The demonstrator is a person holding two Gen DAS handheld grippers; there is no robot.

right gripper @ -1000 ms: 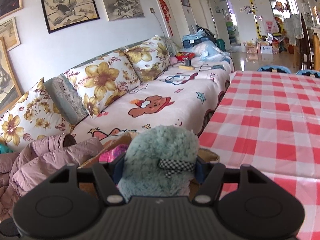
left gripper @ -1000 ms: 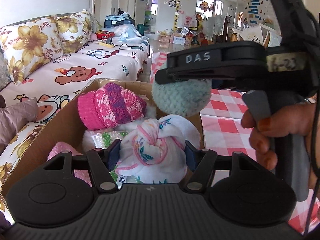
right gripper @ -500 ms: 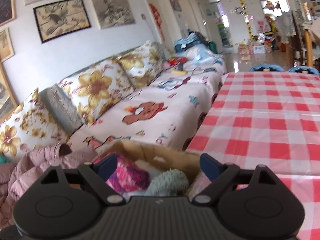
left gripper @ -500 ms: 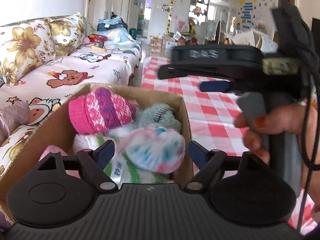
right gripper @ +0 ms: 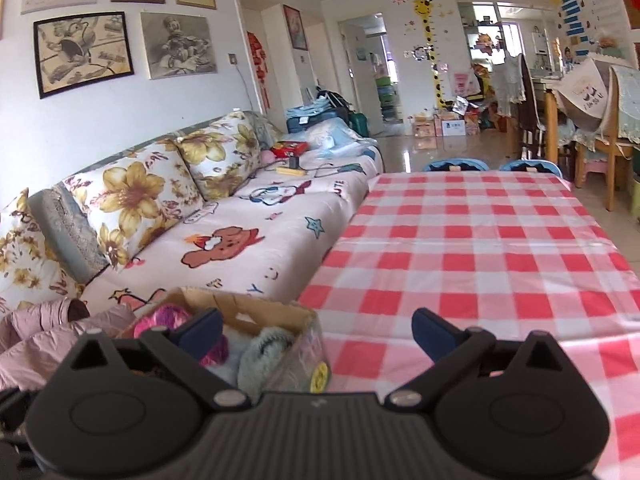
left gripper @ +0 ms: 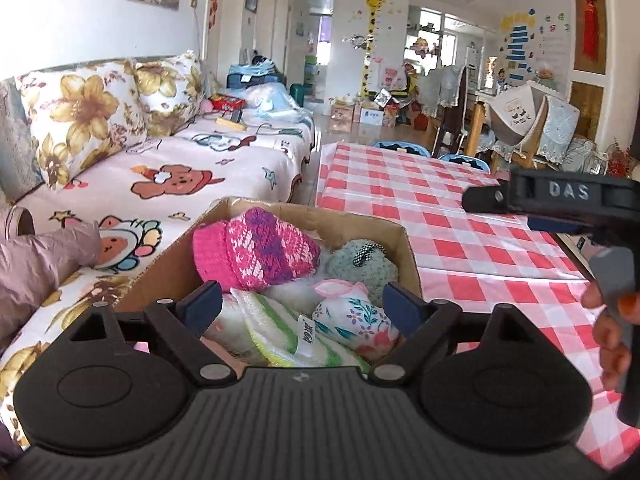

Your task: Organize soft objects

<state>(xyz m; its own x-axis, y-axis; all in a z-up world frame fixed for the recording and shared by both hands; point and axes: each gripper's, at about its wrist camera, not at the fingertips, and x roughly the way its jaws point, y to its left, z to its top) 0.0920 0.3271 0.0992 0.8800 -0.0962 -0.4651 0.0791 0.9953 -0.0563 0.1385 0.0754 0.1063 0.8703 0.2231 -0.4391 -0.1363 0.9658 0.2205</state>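
Observation:
A cardboard box (left gripper: 404, 248) stands at the table's left edge, beside the sofa. It holds a pink knitted hat (left gripper: 256, 252), a teal fluffy toy (left gripper: 360, 268) with a checked bow, a white floral cloth bundle (left gripper: 352, 320) and a green-and-white cloth (left gripper: 276, 328). My left gripper (left gripper: 302, 306) hovers above the box, jaws opening wide, pads clear of the bundle below. My right gripper (right gripper: 318, 330) is back over the box's right rim (right gripper: 256, 312), jaws opening with nothing between them. The teal toy (right gripper: 264, 348) lies below it. From the left wrist, the right gripper (left gripper: 504, 210) shows at the right, held by a hand (left gripper: 608, 328).
A red-and-white checked tablecloth (right gripper: 480, 260) covers the long table to the right. A sofa (left gripper: 180, 176) with floral cushions runs along the left, with a pink jacket (left gripper: 36, 264) on it near the box. Chairs (right gripper: 456, 166) stand at the table's far end.
Both grippers have opened and let go. The floral bundle and the teal toy now lie in the box. The right gripper has drawn back to the right.

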